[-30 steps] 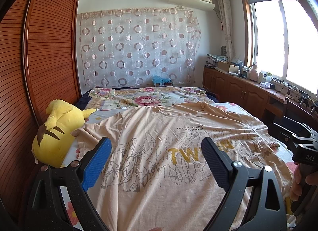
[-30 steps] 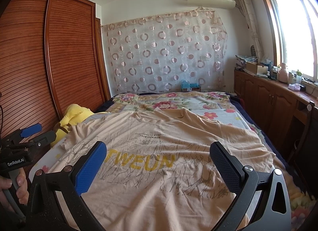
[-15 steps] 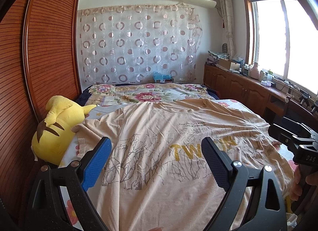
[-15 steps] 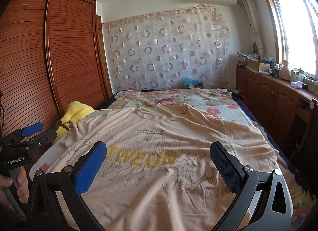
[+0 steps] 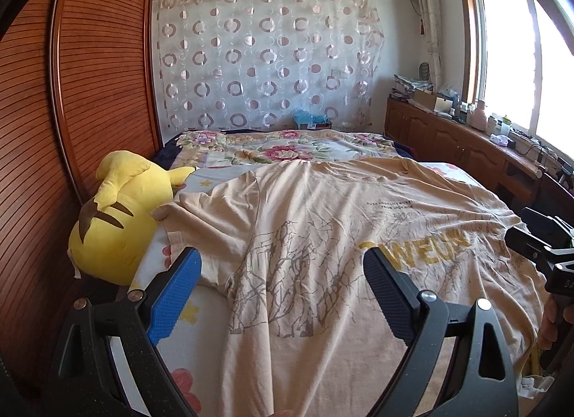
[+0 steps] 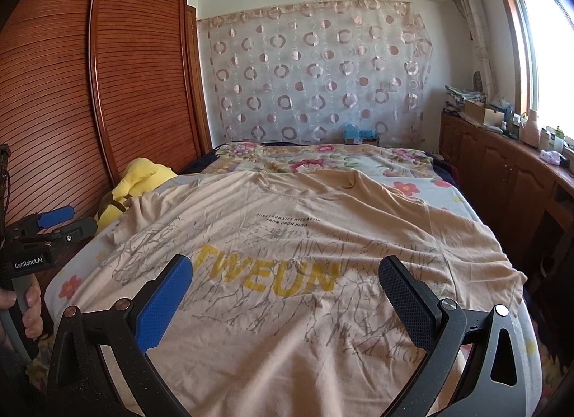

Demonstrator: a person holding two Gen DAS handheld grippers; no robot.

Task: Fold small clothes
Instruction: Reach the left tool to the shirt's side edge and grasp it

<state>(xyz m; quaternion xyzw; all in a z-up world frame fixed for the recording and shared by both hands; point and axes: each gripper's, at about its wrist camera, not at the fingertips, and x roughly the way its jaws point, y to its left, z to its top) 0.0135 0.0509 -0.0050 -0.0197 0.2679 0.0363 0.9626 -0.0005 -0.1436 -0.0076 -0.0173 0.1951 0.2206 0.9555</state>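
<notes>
A beige T-shirt (image 5: 323,223) with yellow letters and a grey branch print lies spread flat, front up, on the bed; it also shows in the right wrist view (image 6: 305,237). My left gripper (image 5: 283,266) is open and empty, above the shirt's lower left part near its left sleeve. My right gripper (image 6: 287,275) is open and empty, above the shirt's lower middle. Each gripper shows at the edge of the other's view, the right gripper (image 5: 549,252) and the left gripper (image 6: 46,228).
A yellow plush toy (image 5: 114,223) lies at the bed's left edge, touching the left sleeve. A floral bedsheet (image 5: 287,146) covers the bed. A wooden wardrobe (image 5: 71,94) stands at left; a wooden cabinet (image 6: 502,173) with clutter runs under the window at right.
Both grippers have shifted left and a little back over the shirt. The left view now shows the shirt's left sleeve and bare sheet below it. Both stay open.
</notes>
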